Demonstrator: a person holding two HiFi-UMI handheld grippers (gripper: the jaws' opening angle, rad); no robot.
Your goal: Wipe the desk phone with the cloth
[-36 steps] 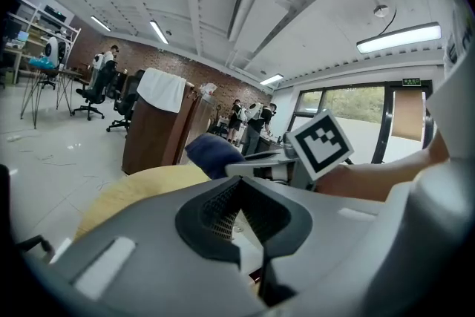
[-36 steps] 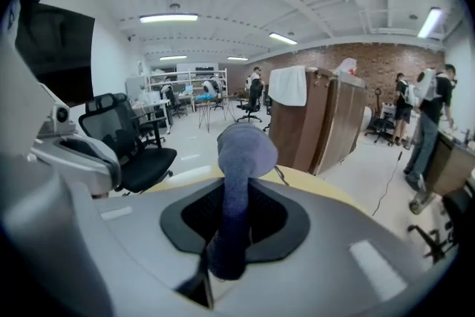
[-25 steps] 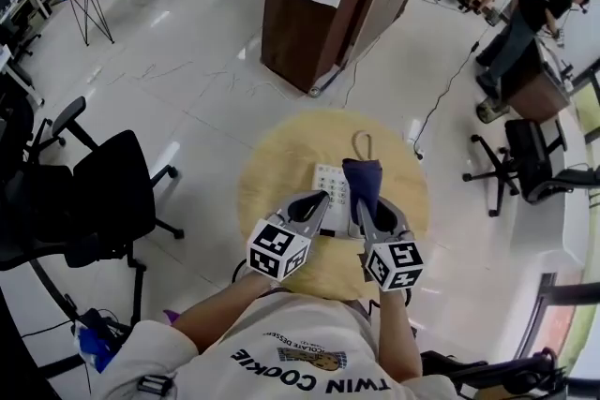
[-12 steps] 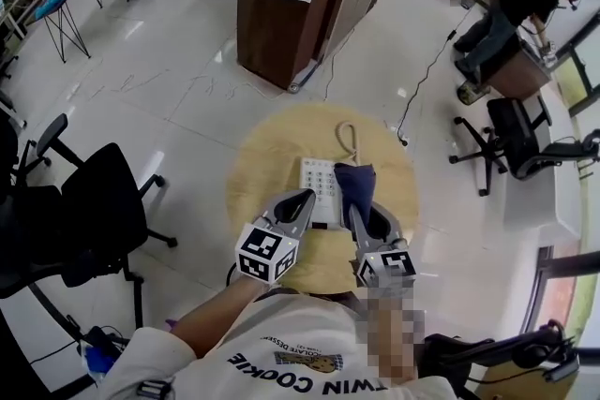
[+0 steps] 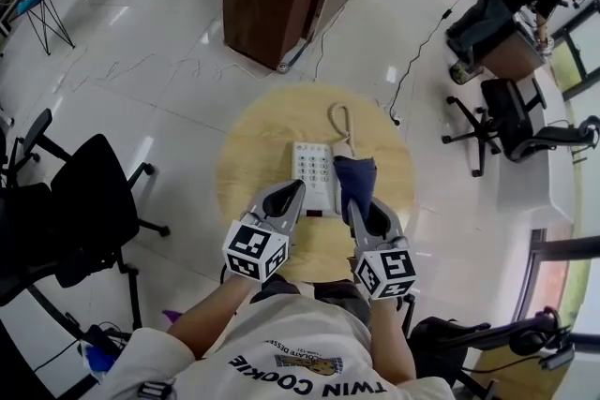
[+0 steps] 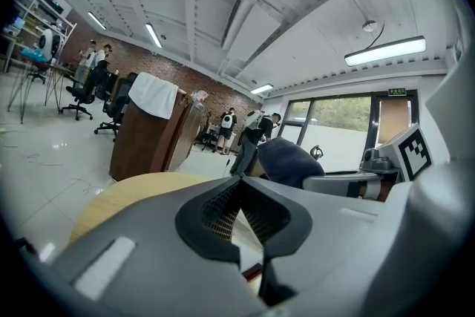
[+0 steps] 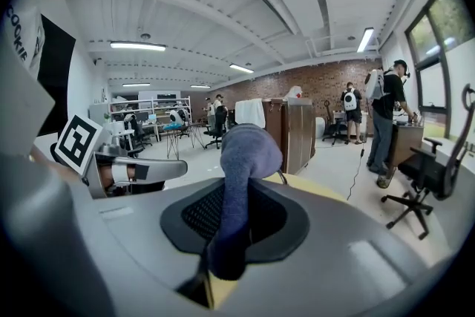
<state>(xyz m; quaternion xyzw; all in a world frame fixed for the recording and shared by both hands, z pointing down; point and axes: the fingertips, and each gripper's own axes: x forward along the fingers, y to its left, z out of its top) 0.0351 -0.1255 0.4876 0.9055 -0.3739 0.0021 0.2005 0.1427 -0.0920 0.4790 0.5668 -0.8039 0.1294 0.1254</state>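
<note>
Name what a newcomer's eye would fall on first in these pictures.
The dark blue cloth stands out first, bunched upright in the shut right gripper at the right side of the white desk phone. The phone sits on a small round wooden table in the middle of a glossy office floor. The left gripper is shut on nothing, by the phone's near left corner.

**What the cloth and the tools cover**

The cloth [image 5: 354, 178] in the right tool [image 5: 355, 204] covers the right side of the desk phone [image 5: 313, 169], so that part cannot be seen. In the left gripper view only a pale sliver of the phone shows behind the left tool [image 6: 239, 180]. The keys are too small to read. The near rim of the worktop [image 5: 248, 155] lies partly under both tools.
</note>
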